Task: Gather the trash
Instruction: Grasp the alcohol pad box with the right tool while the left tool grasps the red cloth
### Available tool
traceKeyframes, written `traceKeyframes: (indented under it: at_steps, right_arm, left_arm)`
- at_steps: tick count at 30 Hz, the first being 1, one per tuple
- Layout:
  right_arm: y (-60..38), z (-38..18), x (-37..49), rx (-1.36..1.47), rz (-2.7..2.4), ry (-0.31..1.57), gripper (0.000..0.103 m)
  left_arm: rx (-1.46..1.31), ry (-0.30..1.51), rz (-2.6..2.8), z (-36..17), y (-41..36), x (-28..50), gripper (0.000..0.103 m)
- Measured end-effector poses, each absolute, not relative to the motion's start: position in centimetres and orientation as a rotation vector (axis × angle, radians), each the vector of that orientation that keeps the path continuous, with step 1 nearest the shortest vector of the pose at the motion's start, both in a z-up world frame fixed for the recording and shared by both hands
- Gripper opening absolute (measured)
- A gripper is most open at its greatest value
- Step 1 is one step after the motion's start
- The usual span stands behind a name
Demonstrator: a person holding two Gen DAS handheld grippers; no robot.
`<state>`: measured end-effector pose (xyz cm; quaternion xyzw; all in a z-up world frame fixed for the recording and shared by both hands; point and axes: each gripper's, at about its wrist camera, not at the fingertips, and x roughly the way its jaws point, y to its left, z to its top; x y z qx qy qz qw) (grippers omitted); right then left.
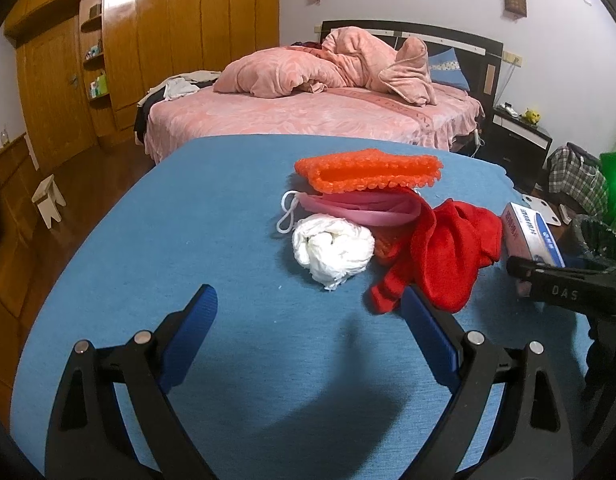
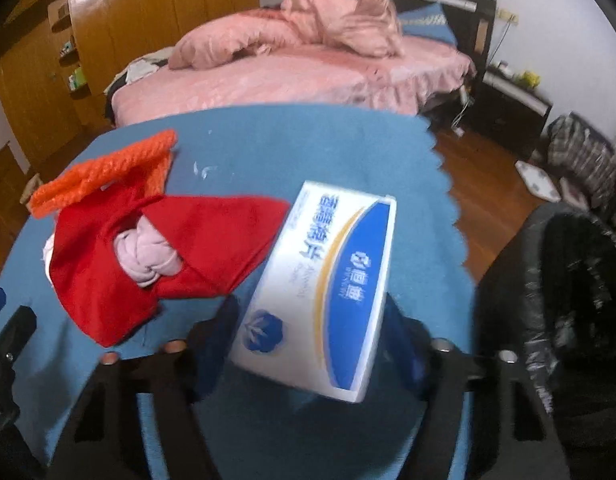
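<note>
White-and-blue box [image 2: 320, 300] sits between the fingers of the right gripper [image 2: 312, 320], pinched at its near end, at the right edge of the blue table [image 1: 187, 240]. Left gripper [image 1: 308, 308] hangs spread over bare cloth. Beyond it: white wad [image 1: 332, 248], red cloth [image 1: 440, 256], orange net [image 1: 368, 172] (farthest). Black-lined bin [image 2: 568, 280] stands right of the table.

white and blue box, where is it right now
In the right wrist view the white and blue box sits between the right hand-held gripper's fingers, beside the red cloth.
</note>
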<state>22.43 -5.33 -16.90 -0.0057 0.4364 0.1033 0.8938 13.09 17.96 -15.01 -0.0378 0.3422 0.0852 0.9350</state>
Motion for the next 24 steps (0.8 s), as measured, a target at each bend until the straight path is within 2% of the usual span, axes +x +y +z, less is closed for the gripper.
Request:
traceKeyframes:
  at_steps: [7, 9, 10, 13, 15, 16, 19, 22, 24]
  right_arm:
    - [-5.1, -17.0, 20.5, -0.061, 0.350, 0.889, 0.067]
    - [-5.3, -16.9, 20.2, -0.056, 0.347, 0.886, 0.071]
    - [-5.3, -16.9, 20.3, -0.052, 0.338, 0.886, 0.077]
    - [-5.1, -16.8, 20.8, -0.023, 0.322, 0.889, 0.079]
    - [-4.8, -17.0, 21.1, -0.019, 0.320, 0.909, 0.073]
    - [-4.8, -17.2, 21.0, -0.024, 0.320, 0.917, 0.064]
    - [-5.2, -16.9, 20.7, -0.015, 0.327, 0.918, 0.062]
    - [-6.2, -16.1, 20.4, -0.002, 0.319, 0.900, 0.061]
    - [-6.9, -15.5, 20.3, 0.006, 0.315, 0.887, 0.061]
  left_arm:
    - [-0.086, 0.702, 0.174, -15.0, 18.2, 13.3, 0.091]
    - [-0.078, 0.705, 0.172, -15.0, 18.1, 13.4, 0.091]
    - [-0.074, 0.707, 0.171, -15.1, 18.1, 13.5, 0.091]
    - [-0.068, 0.704, 0.169, -15.0, 17.9, 13.4, 0.091]
    - [-0.074, 0.703, 0.166, -15.0, 17.8, 13.3, 0.091]
    - [-0.080, 0.701, 0.158, -15.0, 17.7, 13.4, 0.091]
    - [-0.098, 0.696, 0.127, -14.9, 17.2, 13.4, 0.090]
    - [-0.114, 0.695, 0.081, -14.8, 16.3, 14.1, 0.080]
    - [-0.124, 0.691, 0.059, -14.7, 15.6, 14.7, 0.078]
